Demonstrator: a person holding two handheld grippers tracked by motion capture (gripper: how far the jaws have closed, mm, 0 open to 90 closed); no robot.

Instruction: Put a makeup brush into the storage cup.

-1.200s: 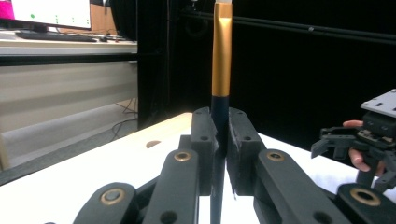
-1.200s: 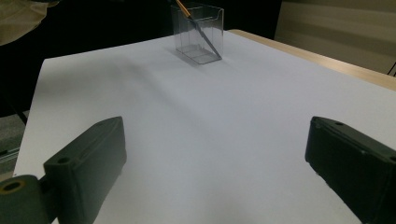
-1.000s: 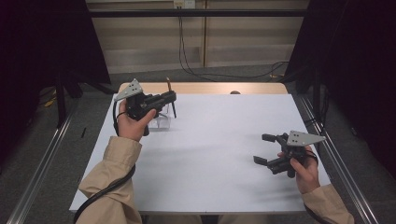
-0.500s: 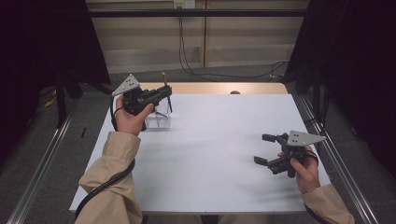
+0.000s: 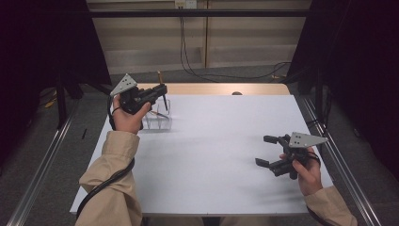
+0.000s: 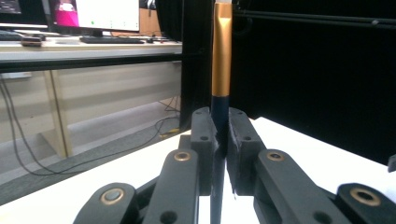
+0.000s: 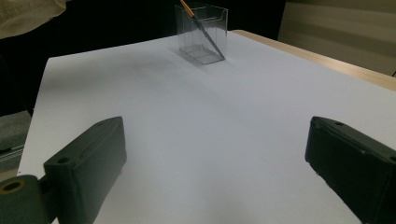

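I see a white counter with a strip of bare wood along its far edge. A clear box stands on it near the far left corner. A pen leans inside the box. A small dark thing sits at the far edge.

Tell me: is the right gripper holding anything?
No, the right gripper has its jaws spread wide over the bare white table.

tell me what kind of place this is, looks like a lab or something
Probably a lab or recording workspace: a white-topped table fenced by dark curtains, with a desk bearing a lit monitor and keyboard behind.
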